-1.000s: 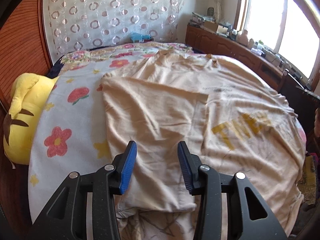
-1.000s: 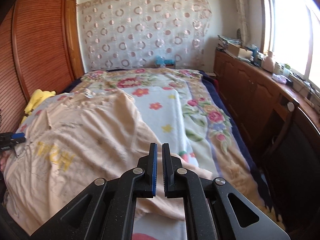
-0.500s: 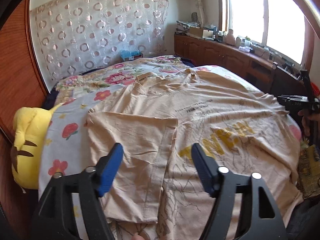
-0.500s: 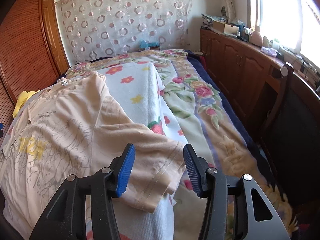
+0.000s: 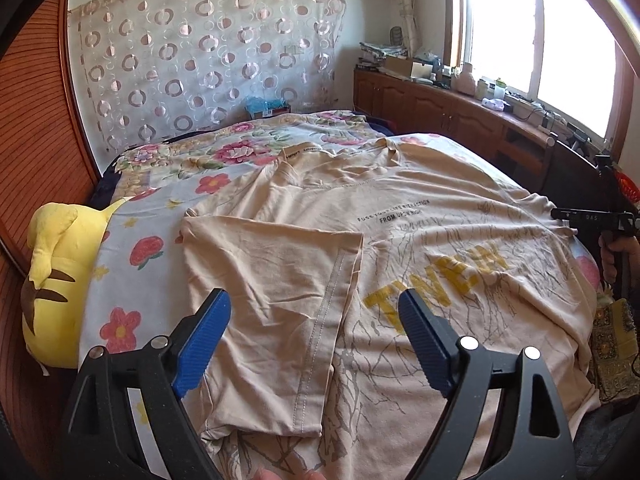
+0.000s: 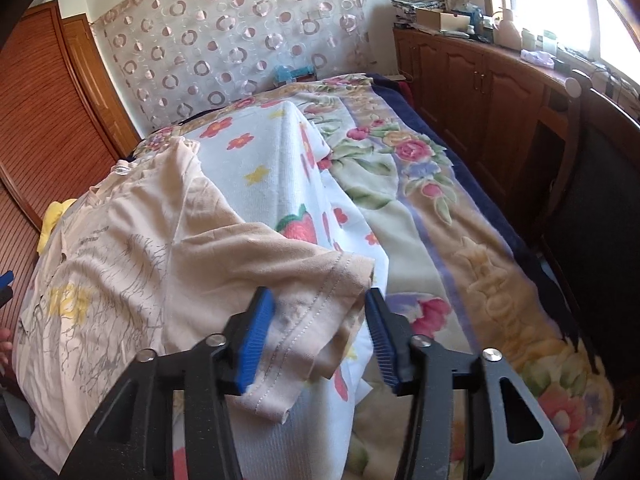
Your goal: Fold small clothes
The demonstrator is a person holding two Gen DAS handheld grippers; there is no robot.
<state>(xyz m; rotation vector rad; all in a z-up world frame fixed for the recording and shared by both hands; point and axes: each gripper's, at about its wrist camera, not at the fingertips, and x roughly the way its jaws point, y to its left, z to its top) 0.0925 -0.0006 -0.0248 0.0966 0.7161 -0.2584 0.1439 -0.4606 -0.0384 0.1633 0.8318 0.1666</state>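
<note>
Across the bed (image 5: 168,236) lies a soft, light beige T-shirt (image 5: 420,248). Both left tongs (image 5: 314,338) and right tongs (image 6: 320,334) gape, released; its limp right sleeve (image 6: 316,292), at twelve o'clock, looks best pinched along the hem.

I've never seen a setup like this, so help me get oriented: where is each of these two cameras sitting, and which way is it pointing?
Left wrist view: sits on the left gripper, looking along its open fingers across the beige T-shirt on the bed; the right gripper and its hand show at the right edge.
Right wrist view: sits on the right gripper, open around the right sleeve, facing the curtain.
Both share the T-shirt, the curtain, the wooden cabinets and the yellow plush toy.
</note>
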